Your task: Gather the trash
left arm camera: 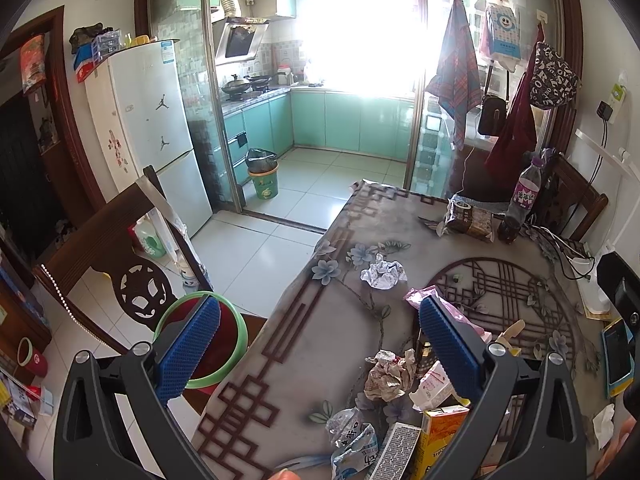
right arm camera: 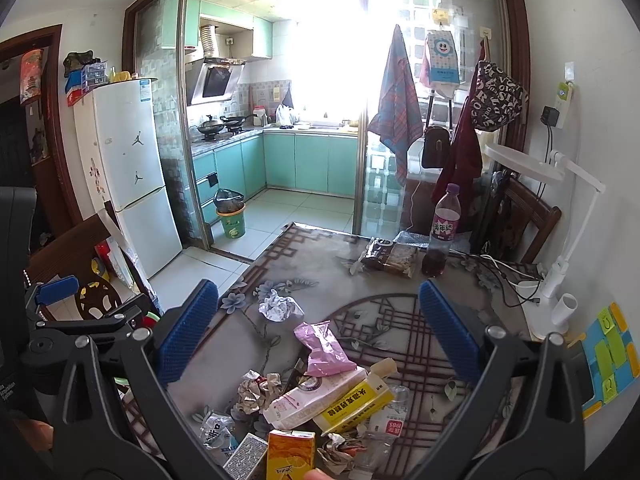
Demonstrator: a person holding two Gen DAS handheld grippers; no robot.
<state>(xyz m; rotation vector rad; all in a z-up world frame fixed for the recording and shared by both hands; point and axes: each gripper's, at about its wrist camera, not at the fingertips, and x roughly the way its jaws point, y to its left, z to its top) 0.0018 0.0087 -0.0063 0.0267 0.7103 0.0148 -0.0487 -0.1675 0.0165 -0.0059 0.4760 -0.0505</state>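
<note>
A heap of trash lies on the patterned table (right arm camera: 400, 264): a pink bag (right arm camera: 322, 346), a pink-white carton (right arm camera: 312, 398), a yellow box (right arm camera: 354, 404), an orange box (right arm camera: 290, 454), crumpled brown paper (right arm camera: 256, 392) and a squashed clear bottle (right arm camera: 386, 424). A ball of white paper (right arm camera: 278, 306) lies apart, farther back. My right gripper (right arm camera: 320, 334) hovers open over the heap. My left gripper (left arm camera: 320, 344) is open above the table's left edge, with the orange box (left arm camera: 440, 440) and crumpled paper (left arm camera: 390, 376) under its right finger. A red bin with a green rim (left arm camera: 204, 344) stands beside the table, behind the left finger.
At the table's far end are a purple-capped bottle (right arm camera: 446, 220) and a dark snack packet (right arm camera: 394, 258). A white desk lamp (right arm camera: 560, 272) and cables sit on the right. A wooden chair (left arm camera: 120, 248) stands left of the table, near the fridge (left arm camera: 156, 132).
</note>
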